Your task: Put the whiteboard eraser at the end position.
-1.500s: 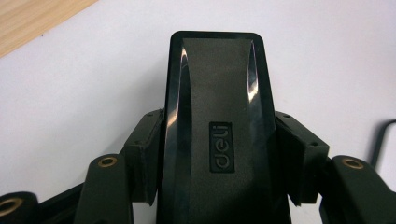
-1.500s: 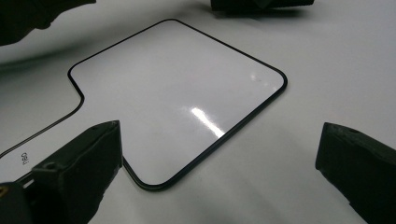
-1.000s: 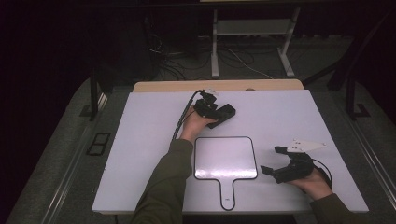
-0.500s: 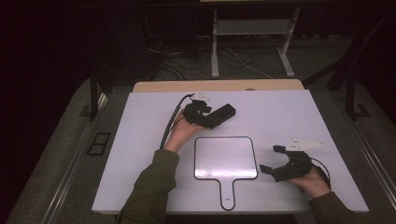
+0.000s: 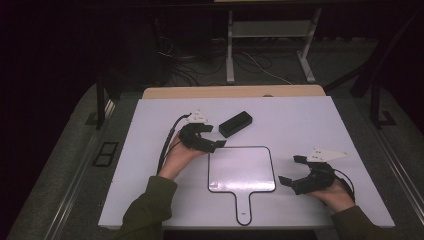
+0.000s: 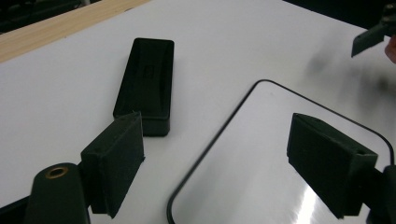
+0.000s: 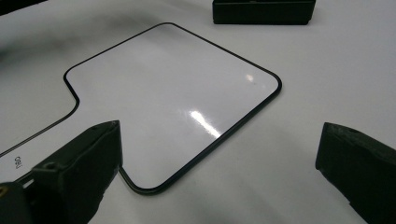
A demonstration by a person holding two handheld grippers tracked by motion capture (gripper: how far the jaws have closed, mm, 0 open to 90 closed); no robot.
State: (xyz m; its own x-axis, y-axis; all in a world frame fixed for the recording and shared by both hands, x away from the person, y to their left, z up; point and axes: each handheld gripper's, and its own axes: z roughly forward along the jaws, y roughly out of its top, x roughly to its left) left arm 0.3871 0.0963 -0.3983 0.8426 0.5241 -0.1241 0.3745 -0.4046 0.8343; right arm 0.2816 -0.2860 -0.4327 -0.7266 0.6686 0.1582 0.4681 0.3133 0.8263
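Observation:
A small black rectangular box (image 5: 235,123) lies on the white table behind a white paddle-shaped board (image 5: 242,170) with a black rim and a short handle. My left gripper (image 5: 214,137) hovers at the board's far left corner, open and empty. In the left gripper view the box (image 6: 144,84) lies just beyond the left jaw, and the board (image 6: 261,154) lies under the open gripper (image 6: 215,172). My right gripper (image 5: 291,170) stands open beside the board's right edge. In the right gripper view the gripper (image 7: 219,158) faces the board (image 7: 173,84), with the box (image 7: 261,11) far behind.
The white tabletop (image 5: 310,120) has a wooden strip (image 5: 235,91) along its far edge. Beyond it, cables and a metal stand (image 5: 230,55) sit on the dark floor. A tip of the right gripper (image 6: 371,37) shows in the left gripper view.
My left gripper has drawn back from the black box toward the near left, to the board's corner. The box stays where it was. The right gripper has barely moved.

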